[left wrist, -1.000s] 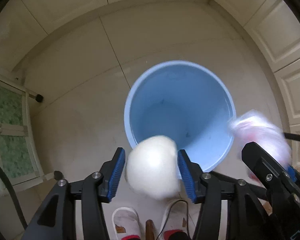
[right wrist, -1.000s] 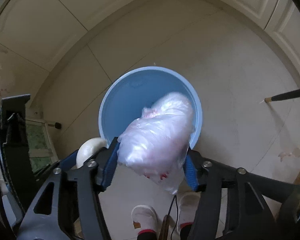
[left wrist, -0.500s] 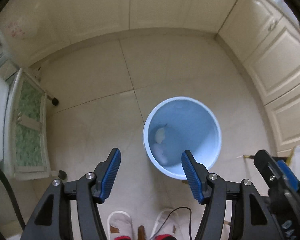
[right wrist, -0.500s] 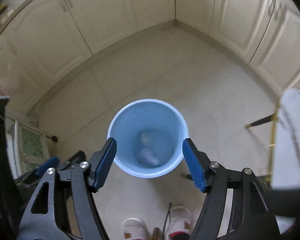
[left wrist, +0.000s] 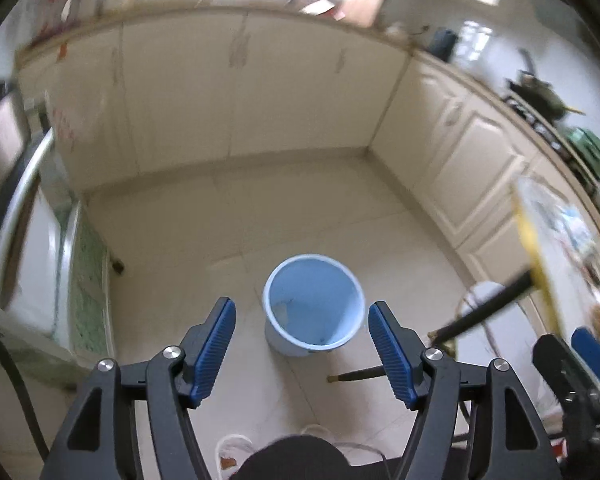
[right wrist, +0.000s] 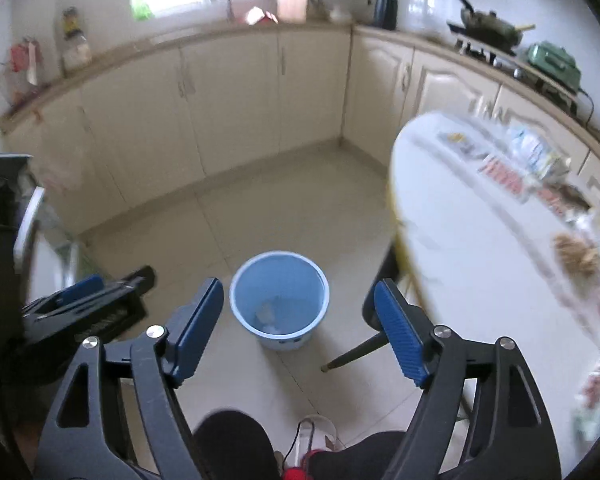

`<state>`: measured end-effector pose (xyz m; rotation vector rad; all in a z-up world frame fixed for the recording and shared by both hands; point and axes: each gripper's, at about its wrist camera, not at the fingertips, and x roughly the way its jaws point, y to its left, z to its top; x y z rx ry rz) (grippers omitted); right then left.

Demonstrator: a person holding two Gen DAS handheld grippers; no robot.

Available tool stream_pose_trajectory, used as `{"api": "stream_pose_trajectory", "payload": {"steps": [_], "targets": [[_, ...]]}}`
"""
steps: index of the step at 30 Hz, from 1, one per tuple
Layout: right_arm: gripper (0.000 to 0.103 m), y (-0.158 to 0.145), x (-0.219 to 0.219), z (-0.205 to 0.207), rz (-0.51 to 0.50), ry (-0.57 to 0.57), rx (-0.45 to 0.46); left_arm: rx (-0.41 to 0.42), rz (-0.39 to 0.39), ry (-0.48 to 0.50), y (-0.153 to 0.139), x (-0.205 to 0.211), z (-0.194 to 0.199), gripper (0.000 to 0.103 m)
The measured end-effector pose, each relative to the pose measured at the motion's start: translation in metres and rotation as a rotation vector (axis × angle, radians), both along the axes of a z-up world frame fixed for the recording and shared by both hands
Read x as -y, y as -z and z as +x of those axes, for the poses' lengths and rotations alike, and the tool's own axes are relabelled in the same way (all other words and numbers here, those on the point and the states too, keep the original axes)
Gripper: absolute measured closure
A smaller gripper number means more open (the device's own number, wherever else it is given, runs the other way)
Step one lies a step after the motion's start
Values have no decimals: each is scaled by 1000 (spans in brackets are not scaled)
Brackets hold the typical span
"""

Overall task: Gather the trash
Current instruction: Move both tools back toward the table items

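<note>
Tools (left wrist: 302, 346) (right wrist: 300, 330) opening — bin (left wrist: 314, 304) seemingly well below

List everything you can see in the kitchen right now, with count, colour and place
bin: one, light blue, on the floor beside the table
trash: pale pieces, number unclear, in the bin's bottom
table: one, white, right of the bin, blurred clutter on top
cabinets: cream, along the far and right walls
pan: one, dark green, on the stove at far right
kettle: one, dark, in the counter corner
legs: dark trousers, bottom edge
slipper: one plainly seen, white, bottom edge
left gripper: black with blue pads, jaws opening, nothing between them
right gripper: same, jaws opening, nothing between them
</note>
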<state>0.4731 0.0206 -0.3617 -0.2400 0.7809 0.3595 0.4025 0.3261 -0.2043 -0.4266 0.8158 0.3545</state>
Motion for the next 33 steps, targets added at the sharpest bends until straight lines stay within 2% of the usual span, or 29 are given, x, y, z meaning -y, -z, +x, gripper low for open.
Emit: {"api": "stream_pose_trajectory", "payload": {"steps": [3,6,7,9,11,14,16,18,19,22,27,30,33], "targets": [[27,-41,31,-34,32,-43,-27,50,78,63,-35,48,-29,38],[24,-72,72,-62,74,-43,-80,84,114,127,-49,109,-67,37],[21,-80,86,-70,107,-51,-107,95,119,142,-56,128,-81,36],[20,-92,117,-86,166,-48,-175,122,134,175,-71,141,-109,35],[18,-95,142,-99,200,-17,-204,157,143,218,-76,166,-143,33],[18,-92,164,-121,143,18,-118,158,173,272,-80,195,-157,32],[18,-87,171,-129,130,19,-98,152,171,311,-74,202,-148,32],[18,-83,181,-134,135,31,-92,156,163,355,-76,215,-159,32],[19,-84,185,-137,143,30,-83,156,166,365,-81,207,-150,32],[19,-93,200,-140,156,87,-2,191,191,395,-99,221,-133,32],[19,-116,252,-128,201,228,92,206,215,447,-106,256,-86,31],[19,-123,284,-119,165,329,162,225,242,480,-111,286,-63,26],[17,-121,316,-108,174,389,189,229,245,519,-107,307,-41,25]]}}
